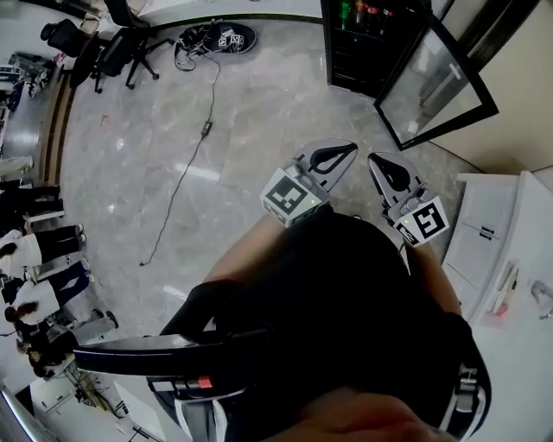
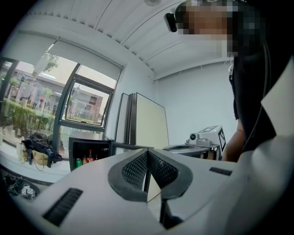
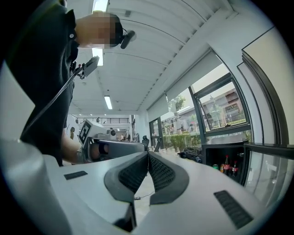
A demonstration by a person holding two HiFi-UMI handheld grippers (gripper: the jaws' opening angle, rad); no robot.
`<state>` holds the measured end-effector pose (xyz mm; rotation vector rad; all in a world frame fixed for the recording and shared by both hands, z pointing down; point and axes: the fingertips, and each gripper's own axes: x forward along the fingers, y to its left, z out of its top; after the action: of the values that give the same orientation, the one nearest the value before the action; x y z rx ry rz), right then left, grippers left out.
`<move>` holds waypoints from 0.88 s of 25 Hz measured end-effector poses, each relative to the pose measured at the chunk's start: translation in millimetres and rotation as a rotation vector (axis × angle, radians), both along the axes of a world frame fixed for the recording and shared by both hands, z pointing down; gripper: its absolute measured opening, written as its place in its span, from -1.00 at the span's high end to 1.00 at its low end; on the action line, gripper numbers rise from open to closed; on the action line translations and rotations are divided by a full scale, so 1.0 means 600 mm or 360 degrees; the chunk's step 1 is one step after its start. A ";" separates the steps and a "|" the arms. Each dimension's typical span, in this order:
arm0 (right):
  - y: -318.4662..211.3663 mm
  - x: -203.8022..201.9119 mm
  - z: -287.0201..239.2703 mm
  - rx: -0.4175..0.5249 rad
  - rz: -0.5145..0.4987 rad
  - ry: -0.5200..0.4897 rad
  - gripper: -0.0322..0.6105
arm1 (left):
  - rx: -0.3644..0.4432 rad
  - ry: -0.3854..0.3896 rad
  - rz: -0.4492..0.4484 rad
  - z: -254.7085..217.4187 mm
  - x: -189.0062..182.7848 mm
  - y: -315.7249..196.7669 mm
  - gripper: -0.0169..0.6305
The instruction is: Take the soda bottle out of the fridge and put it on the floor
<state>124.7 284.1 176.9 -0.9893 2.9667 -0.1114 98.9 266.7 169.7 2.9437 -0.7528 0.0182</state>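
Note:
The small black fridge (image 1: 359,52) stands on the floor at the top right, its glass door (image 1: 436,86) swung open. Soda bottles (image 1: 373,14) and cans stand on its shelf; they show as dark bottles (image 3: 226,166) in the right gripper view and as small bottles (image 2: 90,156) in the left gripper view. My left gripper (image 1: 346,154) and right gripper (image 1: 378,162) are held side by side in front of me, well short of the fridge. Both point level towards it. Each has its jaws shut with nothing between them.
A black cable (image 1: 194,147) trails across the marble floor from a dark bag (image 1: 216,39) near the window. Office chairs (image 1: 112,47) stand at the top left. A white cabinet (image 1: 501,250) is close on my right. People stand at the left edge (image 1: 26,259).

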 end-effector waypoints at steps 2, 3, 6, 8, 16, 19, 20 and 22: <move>-0.035 -0.019 -0.004 0.0001 0.0036 0.0011 0.86 | 0.0008 0.0021 0.0034 -0.007 -0.018 -0.033 0.94; -0.052 -0.029 -0.007 0.0001 0.0053 0.0017 0.86 | 0.0011 0.0028 0.0051 -0.011 -0.027 -0.049 0.94; -0.098 -0.054 -0.008 -0.0006 0.0094 0.0034 0.86 | 0.0022 0.0033 0.0101 -0.016 -0.053 -0.092 0.94; -0.127 -0.069 -0.006 -0.0013 0.0121 0.0038 0.86 | 0.0023 0.0038 0.0124 -0.017 -0.071 -0.119 0.94; -0.214 -0.105 0.003 -0.0053 0.0232 0.0050 0.86 | 0.0011 0.0084 0.0160 -0.011 -0.122 -0.214 0.94; -0.237 -0.106 0.006 -0.0070 0.0239 0.0076 0.86 | -0.0022 0.0144 0.0121 -0.015 -0.127 -0.247 0.94; -0.245 -0.103 0.008 -0.0081 0.0248 0.0070 0.86 | -0.0049 0.0163 0.0105 -0.012 -0.126 -0.258 0.94; -0.266 -0.092 0.009 -0.0085 0.0262 0.0055 0.86 | -0.0084 0.0174 0.0085 -0.006 -0.119 -0.281 0.94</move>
<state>69.5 124.6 182.5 -1.2489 2.9115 -0.1743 27.7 98.2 166.2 2.8863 -0.6486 -0.1157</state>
